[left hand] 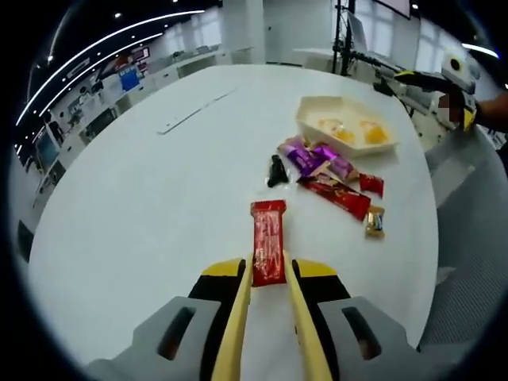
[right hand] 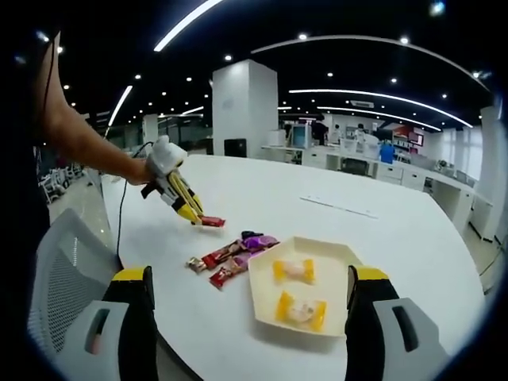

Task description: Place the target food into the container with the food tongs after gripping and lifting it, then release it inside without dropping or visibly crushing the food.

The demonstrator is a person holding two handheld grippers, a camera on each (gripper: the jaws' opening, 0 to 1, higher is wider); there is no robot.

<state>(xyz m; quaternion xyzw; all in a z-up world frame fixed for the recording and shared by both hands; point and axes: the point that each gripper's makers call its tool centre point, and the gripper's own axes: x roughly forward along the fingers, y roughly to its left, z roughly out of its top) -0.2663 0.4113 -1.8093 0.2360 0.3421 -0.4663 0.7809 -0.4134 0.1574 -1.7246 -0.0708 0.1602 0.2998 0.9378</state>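
Between the left hand-held gripper [left hand: 268, 274] jaws, red bar [left hand: 268, 242] clamped, long axis along jaws, right hand-held gripper [right hand: 250, 298] spread wide

**Glossy wrappers on a smooth white bench**

The bench [left hand: 159, 198] has a smooth white top with a soft sheen that catches the ceiling lights. The red bar [left hand: 268, 242] wears shiny foil-like film, as do the purple packets [left hand: 313, 157] and the other red wrappers [left hand: 337, 194] in the pile. The tray [right hand: 305, 298] looks like matt cream plastic or pulp; which, I cannot tell. Its two sweets [right hand: 295, 271] sit in clear crinkled film. The left hand-held gripper [left hand: 268, 274] has matt yellow plastic jaws on a grey, smooth plastic body. The chair [right hand: 59, 278] beside the bench has a grey mesh back.
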